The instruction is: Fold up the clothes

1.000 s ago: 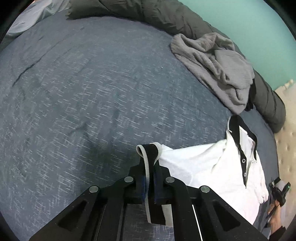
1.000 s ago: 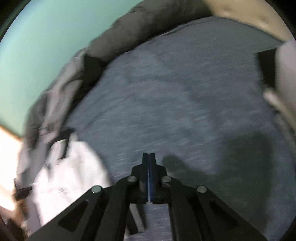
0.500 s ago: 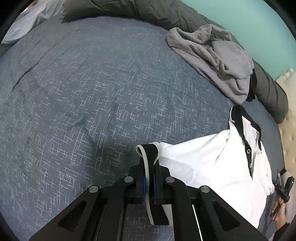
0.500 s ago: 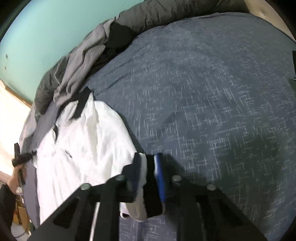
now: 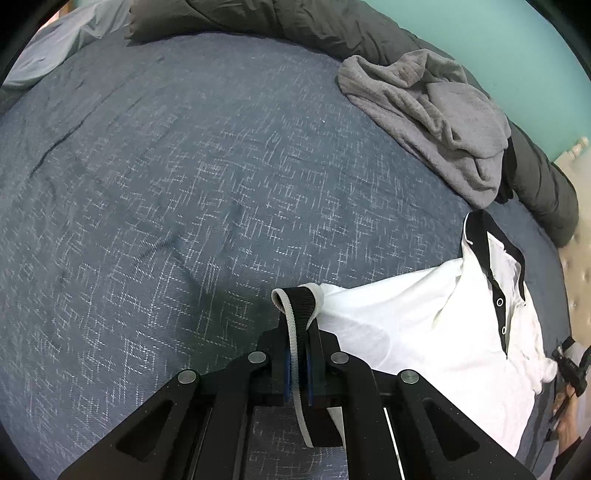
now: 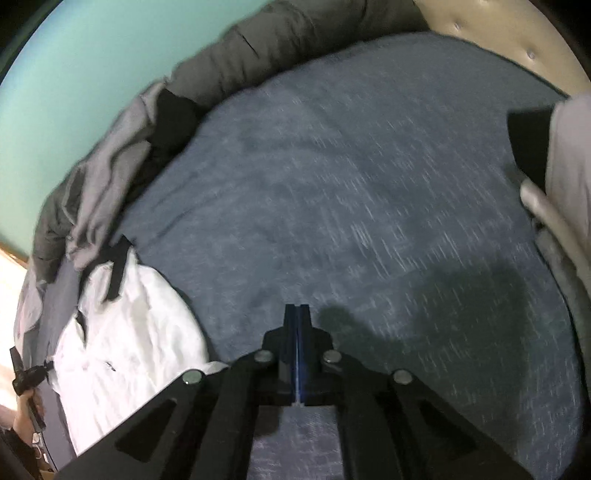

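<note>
Two grippers work over a blue-grey bedspread (image 5: 184, 192) that fills most of both views and lies ahead of and beneath both sets of fingers. A dark grey duvet (image 5: 303, 22) is bunched along the far edge of the bed, well beyond the fingers, against a teal wall (image 5: 498, 40).

A crumpled grey garment (image 5: 436, 114) rests far ahead and to the right of the left fingers, partly on the duvet.

The white polo shirt (image 5: 443, 332) lies on the bedspread, spreading to the right from the left fingers; its black collar and button placket (image 5: 498, 280) sit at the end farthest from them. In the right wrist view the same shirt (image 6: 129, 332) lies to the left of the right fingers, just beside the gripper body but not between the pads.

The left gripper (image 5: 297, 354) is clamped on the shirt's black ribbed sleeve cuff (image 5: 295, 299), which loops up out of the fingertips.

The right gripper (image 6: 296, 325) has its fingers pressed flat together, holding nothing. This view is motion-blurred.
</note>
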